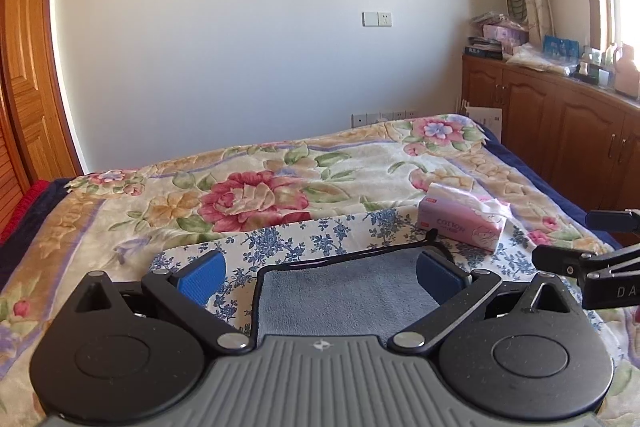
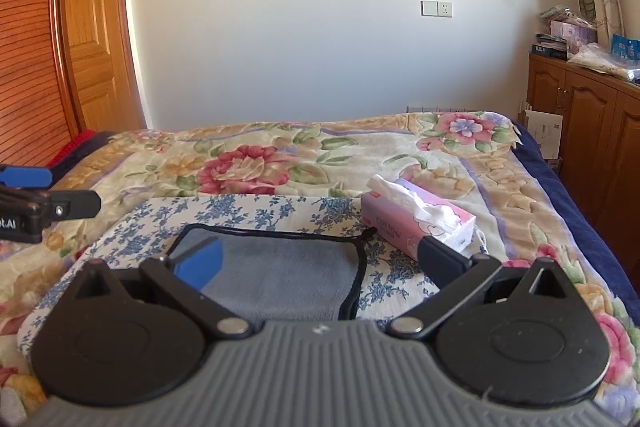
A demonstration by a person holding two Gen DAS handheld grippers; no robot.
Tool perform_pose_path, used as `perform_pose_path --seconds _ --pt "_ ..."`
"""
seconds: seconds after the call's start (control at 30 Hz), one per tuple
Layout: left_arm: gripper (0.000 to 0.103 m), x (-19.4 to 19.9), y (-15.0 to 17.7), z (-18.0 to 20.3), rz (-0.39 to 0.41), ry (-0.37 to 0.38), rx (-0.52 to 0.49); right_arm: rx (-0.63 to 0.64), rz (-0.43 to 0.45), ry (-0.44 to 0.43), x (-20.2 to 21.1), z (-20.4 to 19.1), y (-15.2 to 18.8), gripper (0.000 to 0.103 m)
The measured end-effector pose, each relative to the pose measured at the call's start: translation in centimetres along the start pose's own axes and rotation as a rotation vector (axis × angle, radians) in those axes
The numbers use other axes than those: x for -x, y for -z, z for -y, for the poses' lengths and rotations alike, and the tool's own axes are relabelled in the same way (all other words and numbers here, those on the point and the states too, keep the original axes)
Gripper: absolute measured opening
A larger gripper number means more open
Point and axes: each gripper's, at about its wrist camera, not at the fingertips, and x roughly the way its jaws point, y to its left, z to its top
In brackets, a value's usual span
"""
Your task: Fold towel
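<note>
A grey-blue towel [image 1: 344, 291] with black edging lies flat on a blue-flowered cloth [image 1: 280, 243] on the bed; it also shows in the right wrist view [image 2: 280, 267]. My left gripper [image 1: 320, 269] is open, its blue pads spread above the towel's left part, holding nothing. My right gripper [image 2: 320, 259] is open over the towel's right edge, empty. The right gripper shows at the right edge of the left wrist view [image 1: 592, 259]; the left gripper shows at the left edge of the right wrist view [image 2: 36, 203].
A pink tissue pack [image 1: 464, 223] lies on the cloth just right of the towel, close to my right finger [image 2: 440, 255]. The floral blanket [image 1: 248, 195] covers the bed. Wooden cabinets [image 1: 560, 131] stand at the right, a wooden door [image 2: 92, 27] at the left.
</note>
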Motion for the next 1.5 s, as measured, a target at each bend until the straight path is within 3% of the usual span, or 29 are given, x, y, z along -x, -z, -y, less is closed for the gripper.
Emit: perform_pose_path --seconds 0.8,1.2,1.5 --pt "0.103 10.3 1.8 1.4 0.070 -0.027 -0.003 0.016 0.067 -0.054 8.6 -3.8 0.3 0.103" --pt "0.103 12.4 3.7 1.4 0.095 -0.036 0.012 0.008 0.049 -0.032 10.1 -3.8 2.3 0.103" --pt "0.103 12.8 6.8 0.9 0.065 -0.050 0.023 -0.002 0.021 -0.030 10.6 -4.4 4.4 0.103"
